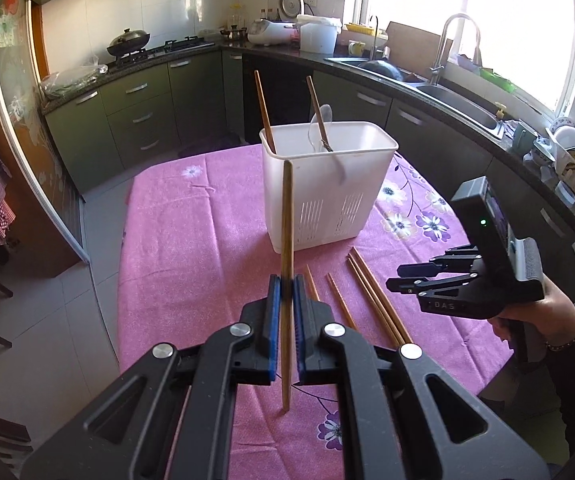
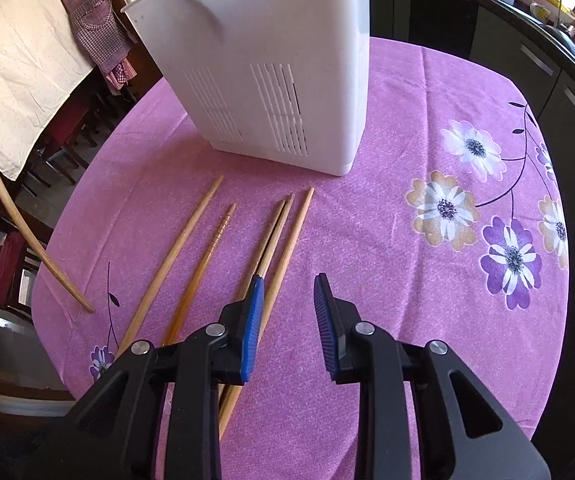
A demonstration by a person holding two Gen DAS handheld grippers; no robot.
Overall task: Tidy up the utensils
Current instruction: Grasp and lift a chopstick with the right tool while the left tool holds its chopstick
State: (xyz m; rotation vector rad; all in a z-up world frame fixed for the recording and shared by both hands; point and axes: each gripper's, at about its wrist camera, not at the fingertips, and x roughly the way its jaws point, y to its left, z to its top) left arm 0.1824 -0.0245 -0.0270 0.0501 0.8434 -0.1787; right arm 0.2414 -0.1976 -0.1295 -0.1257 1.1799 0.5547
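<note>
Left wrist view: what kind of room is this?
A home kitchen, most likely: a black wok on a gas stove, a steel sink with tall faucet, and green cabinets under the counter.

Top of the white slotted plastic utensil holder (image 2: 271, 60) cut off by the right wrist view's edge, its contents unseen, near ends of the loose wooden chopsticks (image 2: 203, 256) hidden beneath the right gripper (image 2: 289, 300)

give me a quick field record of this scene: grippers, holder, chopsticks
left gripper: shut on one chopstick, held upright above the table
right gripper: open, nothing between its pads, over the loose chopsticks
holder: white, upright on the pink floral tablecloth, two chopsticks and a spoon inside
loose chopsticks: five flat on the cloth in front of the holder
</note>
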